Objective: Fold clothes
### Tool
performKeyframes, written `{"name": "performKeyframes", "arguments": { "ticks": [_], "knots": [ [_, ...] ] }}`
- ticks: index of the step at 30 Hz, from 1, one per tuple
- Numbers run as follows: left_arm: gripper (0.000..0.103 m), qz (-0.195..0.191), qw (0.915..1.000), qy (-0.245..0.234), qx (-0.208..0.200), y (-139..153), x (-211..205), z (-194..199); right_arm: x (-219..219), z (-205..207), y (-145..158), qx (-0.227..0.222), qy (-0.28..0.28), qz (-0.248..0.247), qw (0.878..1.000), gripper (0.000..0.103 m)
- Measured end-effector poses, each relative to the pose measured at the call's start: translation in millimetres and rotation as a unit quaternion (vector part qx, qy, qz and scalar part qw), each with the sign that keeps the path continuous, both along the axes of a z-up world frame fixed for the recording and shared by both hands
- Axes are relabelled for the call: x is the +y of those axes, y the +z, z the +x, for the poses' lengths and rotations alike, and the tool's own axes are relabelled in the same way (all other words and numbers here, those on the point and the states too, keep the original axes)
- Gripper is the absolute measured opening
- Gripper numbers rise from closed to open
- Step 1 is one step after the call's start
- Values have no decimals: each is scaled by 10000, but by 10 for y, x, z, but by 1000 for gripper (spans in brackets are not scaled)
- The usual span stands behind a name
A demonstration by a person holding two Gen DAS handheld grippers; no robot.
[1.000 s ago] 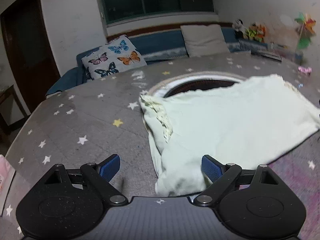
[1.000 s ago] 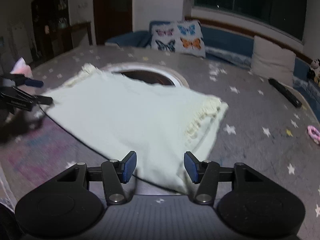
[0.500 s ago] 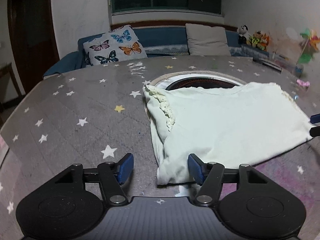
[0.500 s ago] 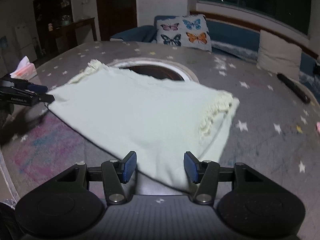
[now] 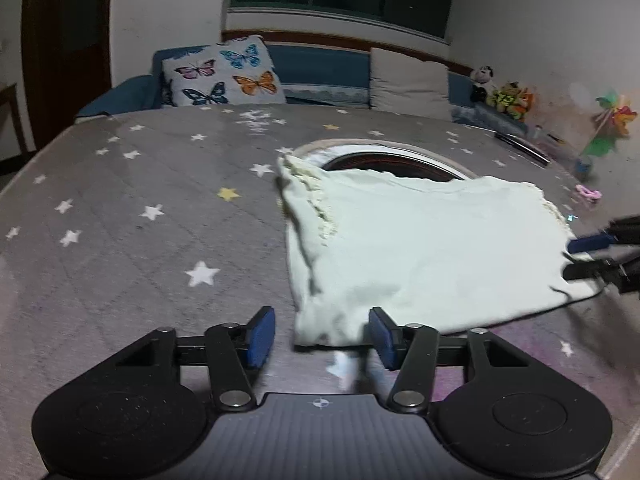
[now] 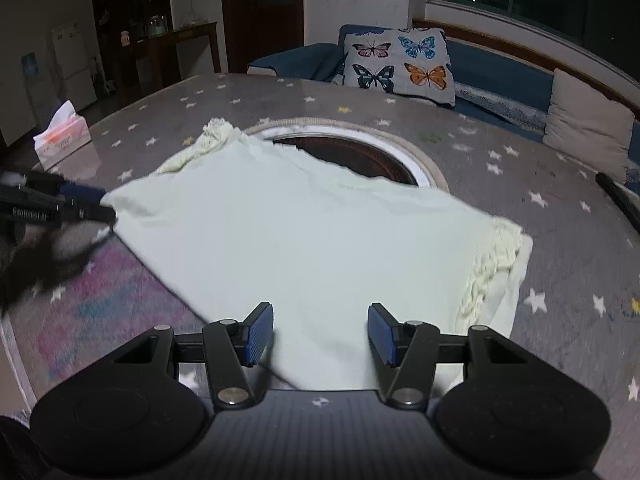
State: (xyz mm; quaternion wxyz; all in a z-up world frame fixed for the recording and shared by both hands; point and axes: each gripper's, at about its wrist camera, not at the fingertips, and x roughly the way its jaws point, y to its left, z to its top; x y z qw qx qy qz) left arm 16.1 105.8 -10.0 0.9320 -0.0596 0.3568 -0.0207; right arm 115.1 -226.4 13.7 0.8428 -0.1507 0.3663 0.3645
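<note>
We find almost nothing legible. In the right wrist view, the left gripper (image 6: 108, 206) carries a short line of pale capital letters along one black arm, too blurred for us to spell out. The tissue box (image 6: 62, 138) on the surface shows orange print that we cannot read either. No numbers or signs appear anywhere.

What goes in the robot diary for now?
left gripper: open | right gripper: open | pale garment: flat on starry table

Left tool (image 5: 322, 334) and right tool (image 6: 321, 334) both gape wide, empty.
</note>
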Motion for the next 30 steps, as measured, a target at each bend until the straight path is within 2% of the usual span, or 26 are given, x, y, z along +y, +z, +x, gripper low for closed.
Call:
{"name": "performKeyframes", "arguments": {
  "ticks": [3,6,10,12,15,23,25,27,30],
  "knots": [
    [40,-166,9998,87,58,-24,6,5,157,23,58,-42,133,8,9999,53],
    [41,-456,9987,242,-8,15,75,-11,315,47,116,-84,266,15,9996,53],
    [40,-544,9974,420,-234,83,161,-39,527,78,191,-138,445,27,9989,52],
    [27,-494,9973,529,-127,45,205,-18,720,95,178,-122,577,68,9982,52],
    [24,-603,9963,611,6,-18,286,-40,1008,116,162,-98,773,134,9969,51],
    [26,-853,9938,703,-116,31,366,-167,1724,19,32,-215,1305,62,9912,44],
    [32,-938,9928,720,-174,65,373,-202,1895,-36,-44,-280,1444,-42,9891,43],
    [44,-939,9929,698,-200,71,352,-199,1990,-101,-128,-310,1618,-157,9862,41],
    [44,-927,9933,659,-205,64,317,-192,2042,-165,-150,-287,1786,-201,9833,41]
  ]
}}
